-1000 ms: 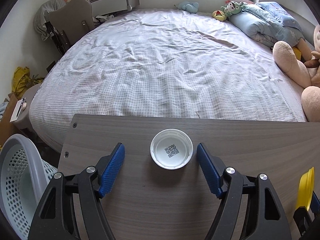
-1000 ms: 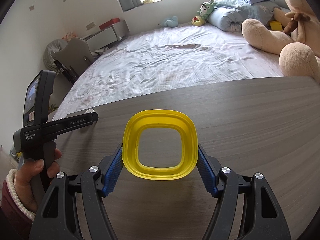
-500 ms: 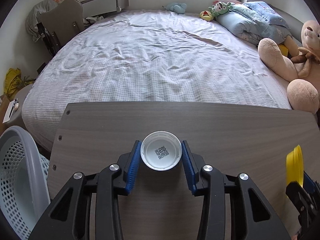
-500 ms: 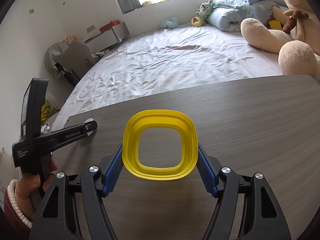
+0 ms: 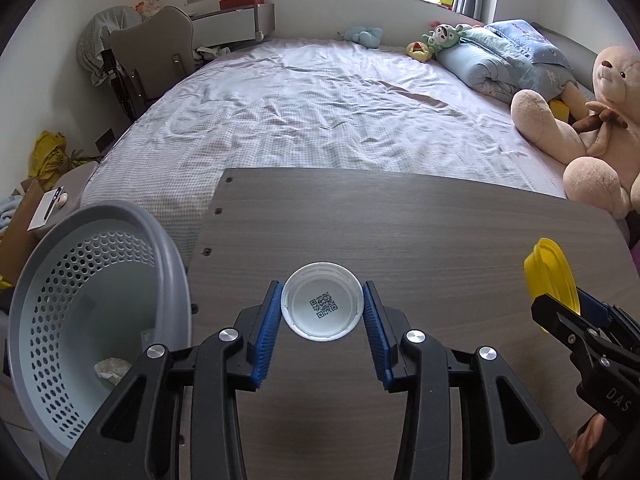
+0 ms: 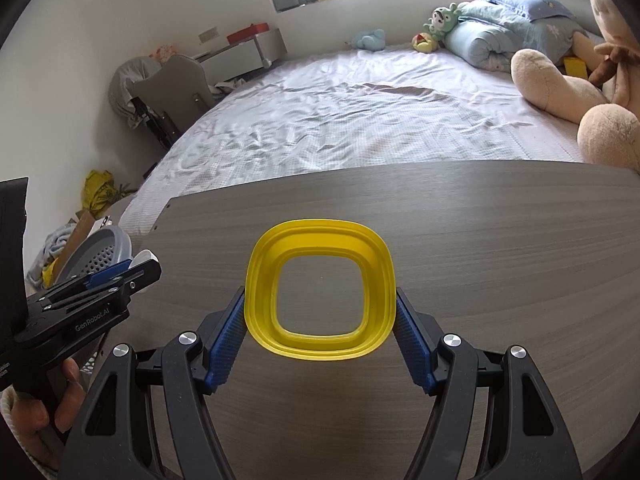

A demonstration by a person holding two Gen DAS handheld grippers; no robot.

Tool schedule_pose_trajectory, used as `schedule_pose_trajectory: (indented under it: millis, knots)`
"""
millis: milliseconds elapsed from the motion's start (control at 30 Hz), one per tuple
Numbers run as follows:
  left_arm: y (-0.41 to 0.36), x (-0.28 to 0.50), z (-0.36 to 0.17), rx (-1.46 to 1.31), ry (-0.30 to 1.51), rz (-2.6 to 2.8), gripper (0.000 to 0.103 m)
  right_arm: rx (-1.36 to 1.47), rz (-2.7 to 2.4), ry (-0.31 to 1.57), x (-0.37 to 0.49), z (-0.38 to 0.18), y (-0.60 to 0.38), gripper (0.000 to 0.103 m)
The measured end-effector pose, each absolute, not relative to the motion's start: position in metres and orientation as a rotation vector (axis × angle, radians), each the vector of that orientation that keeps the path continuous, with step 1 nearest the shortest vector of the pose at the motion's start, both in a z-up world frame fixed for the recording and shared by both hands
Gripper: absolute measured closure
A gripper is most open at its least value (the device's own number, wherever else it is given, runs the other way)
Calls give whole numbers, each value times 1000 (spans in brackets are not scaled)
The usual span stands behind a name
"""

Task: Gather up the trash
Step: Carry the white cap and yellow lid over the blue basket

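Observation:
My left gripper [image 5: 322,306] is shut on a round white plastic lid [image 5: 322,305] with a QR code inside, held just above the grey wooden table [image 5: 400,224] near its left end. The right gripper [image 6: 320,312] is shut on a yellow square plastic ring [image 6: 260,292], lifted over the table's middle; the same ring [image 5: 550,280] shows edge-on at the right of the left wrist view. In the right wrist view the left gripper [image 6: 136,268] appears at the left with a hand [image 6: 36,412] on its handle.
A grey perforated basket [image 5: 52,280] stands just off the table's left end, with a crumpled scrap [image 5: 112,370] at its bottom. Behind the table lies a bed [image 5: 320,120] with plush toys [image 5: 592,128] and a rolled blue blanket [image 5: 500,60]. A chair [image 5: 156,56] stands far left.
The left gripper's jaws closed on the white lid, then carried it leftward, so the basket now fills more of that view. The right gripper shifted a little left with the yellow ring still held.

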State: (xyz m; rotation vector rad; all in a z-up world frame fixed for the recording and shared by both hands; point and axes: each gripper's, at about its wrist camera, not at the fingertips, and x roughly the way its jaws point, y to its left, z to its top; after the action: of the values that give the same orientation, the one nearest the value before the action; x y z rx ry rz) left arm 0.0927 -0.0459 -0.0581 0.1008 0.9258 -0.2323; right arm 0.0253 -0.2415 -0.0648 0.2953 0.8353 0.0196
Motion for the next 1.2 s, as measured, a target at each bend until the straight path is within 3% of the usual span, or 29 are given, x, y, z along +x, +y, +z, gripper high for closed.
schedule_pose_trajectory:
  millis: [533,1200]
  knots:
    - [76,63,-26,26,846,-86,64,176,200,834,51,-34,-124,36]
    - [198,83,-39,-52,887,130,64,56,445,841,94,-23,14,36]
